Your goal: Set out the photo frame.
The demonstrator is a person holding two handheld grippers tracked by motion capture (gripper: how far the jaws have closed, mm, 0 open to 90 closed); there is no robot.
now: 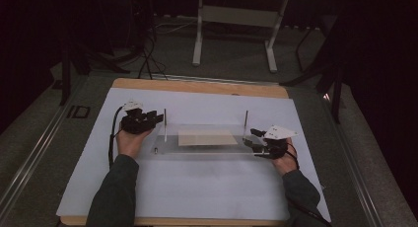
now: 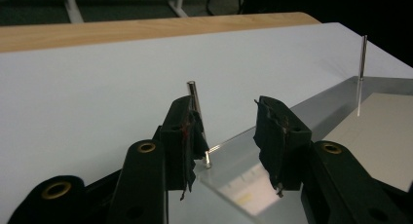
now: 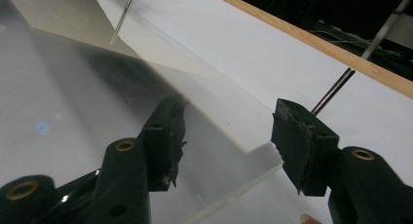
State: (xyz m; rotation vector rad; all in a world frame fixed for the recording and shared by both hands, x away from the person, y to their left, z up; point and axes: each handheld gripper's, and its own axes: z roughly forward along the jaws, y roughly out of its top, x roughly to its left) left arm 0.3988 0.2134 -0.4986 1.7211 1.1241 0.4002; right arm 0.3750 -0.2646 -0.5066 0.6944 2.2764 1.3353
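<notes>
1. The left gripper (image 1: pixel 156 117) stands with its jaws apart and holds nothing. In the left gripper view a thin metal pin (image 2: pixel 193 100) stands upright just beside one pad, at the corner of the clear plate (image 2: pixel 292 117).
2. The right gripper (image 1: pixel 251 136) also has its jaws spread wide. In the right gripper view the plate edge (image 3: pixel 243 156) lies between them, but the pads do not press on it.
3. The clear plate (image 1: pixel 197 147) lies flat at the middle of the table, with a pale sheet (image 1: pixel 207 137) on it and a second pin (image 1: pixel 245 119) at about 2 o'clock from the sheet.
4. I judge the plate is stiff, smooth and slippery, maybe easy to scratch. It is best taken at both short edges, away from the pins.
5. Under it is white paper (image 1: pixel 197 187) on a wooden table (image 1: pixel 197 86). The room is dark; a table frame (image 1: pixel 236 19) stands at 12 o'clock.
</notes>
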